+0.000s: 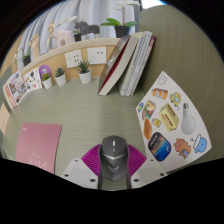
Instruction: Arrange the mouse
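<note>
A dark grey computer mouse (112,156) sits between my gripper's two fingers, its front end pointing away from me. The magenta pads (90,160) press against both of its sides, so my gripper (112,162) is shut on the mouse. It is held low over the pale green desk (90,115). The mouse's rear is hidden between the fingers.
A pink notebook (38,142) lies on the desk to the left. A white sheet with food pictures (168,120) lies to the right. Books (128,62) lean against the back wall. Small potted plants (84,70) and a shelf (70,48) stand at the back.
</note>
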A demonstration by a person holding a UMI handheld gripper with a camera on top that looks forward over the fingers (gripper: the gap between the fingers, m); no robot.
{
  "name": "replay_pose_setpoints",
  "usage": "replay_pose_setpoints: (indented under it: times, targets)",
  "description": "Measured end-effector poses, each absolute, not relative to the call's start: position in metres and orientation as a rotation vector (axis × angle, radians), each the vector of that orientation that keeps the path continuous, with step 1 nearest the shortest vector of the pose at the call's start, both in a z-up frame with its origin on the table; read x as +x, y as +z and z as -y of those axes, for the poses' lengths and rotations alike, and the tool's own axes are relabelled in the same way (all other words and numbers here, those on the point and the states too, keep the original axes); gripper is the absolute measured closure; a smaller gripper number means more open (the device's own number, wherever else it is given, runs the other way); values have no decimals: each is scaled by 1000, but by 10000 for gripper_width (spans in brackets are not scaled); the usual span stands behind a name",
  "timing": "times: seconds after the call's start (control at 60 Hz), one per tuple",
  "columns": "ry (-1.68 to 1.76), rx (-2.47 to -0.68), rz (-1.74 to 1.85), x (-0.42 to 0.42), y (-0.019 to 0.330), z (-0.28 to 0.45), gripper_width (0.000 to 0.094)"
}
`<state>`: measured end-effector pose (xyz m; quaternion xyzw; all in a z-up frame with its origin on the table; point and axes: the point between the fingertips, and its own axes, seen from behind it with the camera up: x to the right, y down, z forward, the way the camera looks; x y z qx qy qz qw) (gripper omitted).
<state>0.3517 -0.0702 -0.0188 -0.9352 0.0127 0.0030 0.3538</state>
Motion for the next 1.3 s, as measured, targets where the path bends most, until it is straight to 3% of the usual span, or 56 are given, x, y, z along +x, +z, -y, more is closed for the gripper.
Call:
replay_pose_setpoints:
  times: [0.183,0.233,0.3,0.5,0.583,0.667,0.783,0.983,1.1,1.2,1.3]
  targets:
    - [-14,-2470,-34,352,-17,71,613]
    - [-19,-2461,-53,352,-4,67,614]
    - [-11,-2399,-92,346,40,55,612]
    - [28,-2112,-109,281,222,22,612]
    - [56,-2039,-60,230,271,24,613]
    - [81,-2002,-12,178,293,31,614]
    - [83,-2055,53,119,252,39,615]
    - [100,-2307,80,71,82,62,616]
    - [79,-2415,78,65,15,76,615]
    - [69,-2462,53,69,-13,85,579]
    - [45,-2433,57,70,-14,86,517]
